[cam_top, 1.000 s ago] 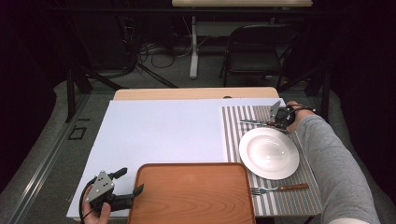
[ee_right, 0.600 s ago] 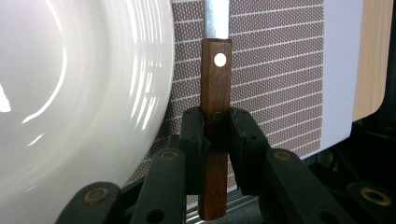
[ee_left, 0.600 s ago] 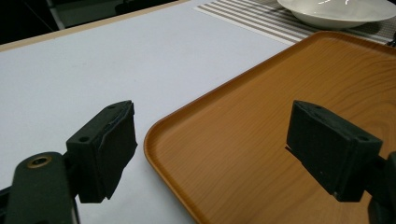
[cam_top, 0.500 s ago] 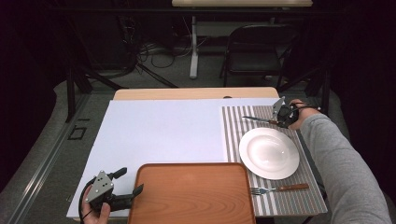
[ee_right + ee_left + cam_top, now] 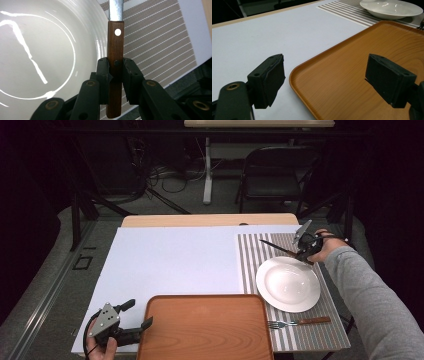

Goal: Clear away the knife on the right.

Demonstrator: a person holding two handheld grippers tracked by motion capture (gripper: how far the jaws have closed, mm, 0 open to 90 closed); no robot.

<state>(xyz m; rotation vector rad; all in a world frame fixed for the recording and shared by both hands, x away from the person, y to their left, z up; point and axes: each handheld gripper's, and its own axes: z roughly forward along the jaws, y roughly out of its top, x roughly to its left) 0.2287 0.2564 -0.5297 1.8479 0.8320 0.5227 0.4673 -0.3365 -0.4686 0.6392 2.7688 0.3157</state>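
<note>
We see a surface covered by a white sheet [image 5: 175, 260], viewed from above, with a striped mat [image 5: 250, 260] along its right side. On the mat lies a white plate [image 5: 288, 284], and near the front edge of the mat a fork [image 5: 298, 322] lies apart from the plate.

At the far right, the right tool [image 5: 298, 251] is clenched on the wooden handle of a knife [image 5: 275, 246]. The knife is held above the mat just beyond the far rim of the plate, its blade pointing left. In the right gripper view, we see the two black jaws pressed against either side of the knife [image 5: 115, 62] handle, with the metal blade running up and away, and the plate [image 5: 45, 50] beneath and to the left.

At the near left corner, the left tool [image 5: 135, 320] rests on the sheet just beside a wooden tray [image 5: 205, 327], which sits at the front middle of the surface. Its jaws stand wide apart and hold nothing. In the left gripper view, the tray [image 5: 352, 75] corner lies between the released jaws.
</note>
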